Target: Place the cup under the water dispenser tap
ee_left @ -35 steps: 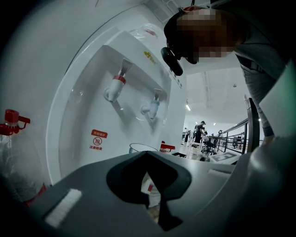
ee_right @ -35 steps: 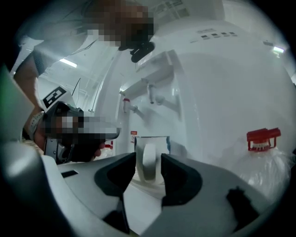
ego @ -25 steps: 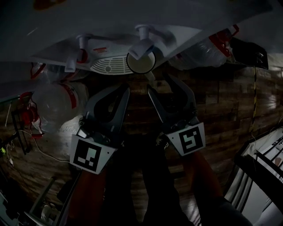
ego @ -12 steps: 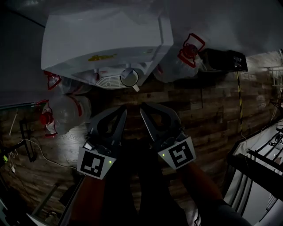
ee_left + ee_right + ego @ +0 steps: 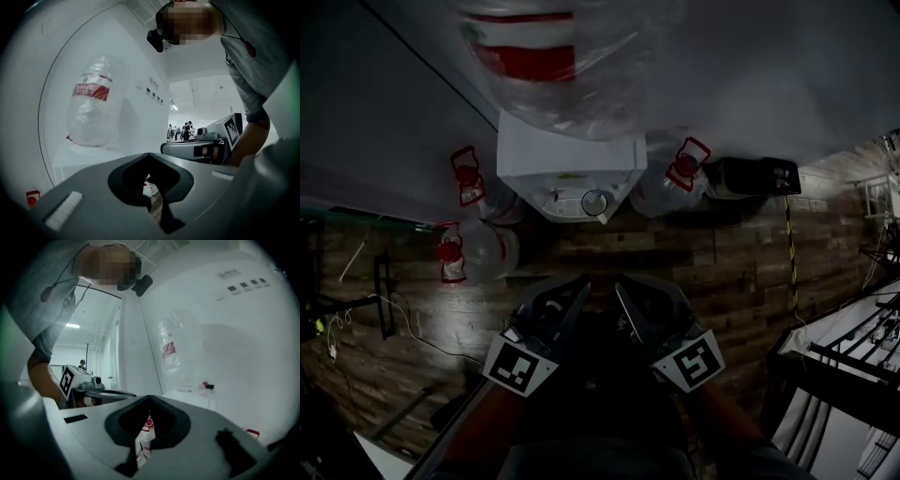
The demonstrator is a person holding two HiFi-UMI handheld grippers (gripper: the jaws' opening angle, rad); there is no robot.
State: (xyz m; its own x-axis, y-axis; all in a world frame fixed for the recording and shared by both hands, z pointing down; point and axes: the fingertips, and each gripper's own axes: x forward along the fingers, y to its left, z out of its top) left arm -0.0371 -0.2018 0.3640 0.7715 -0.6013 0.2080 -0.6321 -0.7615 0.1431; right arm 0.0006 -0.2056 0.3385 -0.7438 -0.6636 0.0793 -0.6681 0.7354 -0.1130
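Observation:
The white water dispenser (image 5: 572, 155) stands against the wall, with a clear bottle (image 5: 553, 56) bearing a red label on top. A pale cup (image 5: 594, 202) sits under its taps at the front, and nothing touches it. My left gripper (image 5: 581, 286) and right gripper (image 5: 621, 291) hang side by side well back from the dispenser, over the wooden floor. Both are shut with nothing between the jaws. In the left gripper view the jaw tips (image 5: 149, 154) meet below the bottle (image 5: 91, 103). The right gripper view shows the same closed tips (image 5: 150, 398).
Clear water jugs with red caps lie on the floor to the left (image 5: 478, 253) and right (image 5: 670, 187) of the dispenser. A black box (image 5: 755, 176) sits by the wall at right. A metal rack (image 5: 844, 366) fills the lower right. Cables run along the left.
Both grippers have risen and drawn back from the dispenser, which now looks smaller and farther off. The right jaws, wide open by the cup before, have closed. The cup stays under the tap.

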